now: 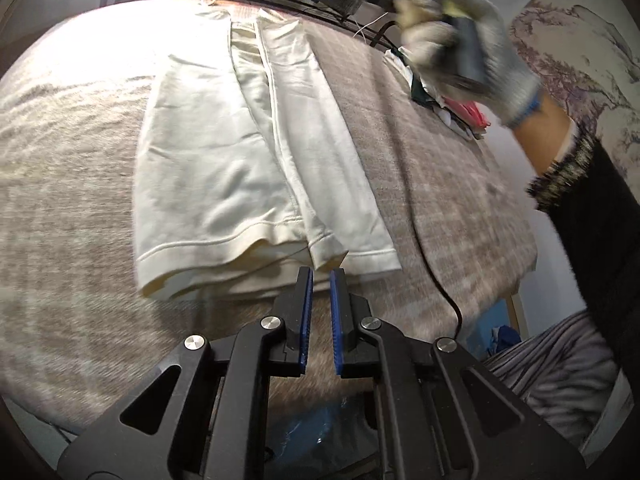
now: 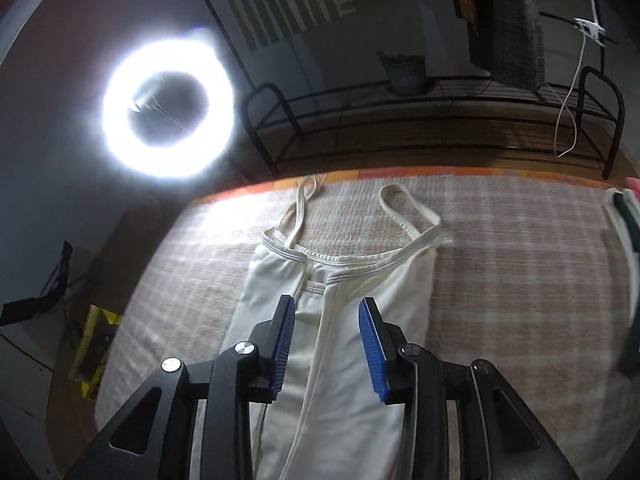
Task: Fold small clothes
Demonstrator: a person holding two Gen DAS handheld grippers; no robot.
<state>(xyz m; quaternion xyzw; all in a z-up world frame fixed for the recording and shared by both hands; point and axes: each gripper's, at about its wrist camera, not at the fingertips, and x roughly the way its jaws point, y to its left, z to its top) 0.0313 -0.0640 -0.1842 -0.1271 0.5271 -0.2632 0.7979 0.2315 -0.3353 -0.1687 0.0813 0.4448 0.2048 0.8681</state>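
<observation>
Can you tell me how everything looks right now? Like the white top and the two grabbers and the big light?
white top: flat on the blanket, both sides folded in, straps out at the far end.
left gripper: shut, holding nothing, by the hem.
right gripper: open, empty, above the top.
ring light: on.
clothes pile: unfolded, at the table edge.

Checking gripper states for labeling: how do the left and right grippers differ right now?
The left gripper has its blue pads nearly together, with nothing between them; the right gripper stands clearly apart, also empty. The left sits just short of the white camisole's hem; the right hangs over its folded body, pointing toward the straps. Both have black bodies and blue ribbed pads, and neither grips cloth.
</observation>
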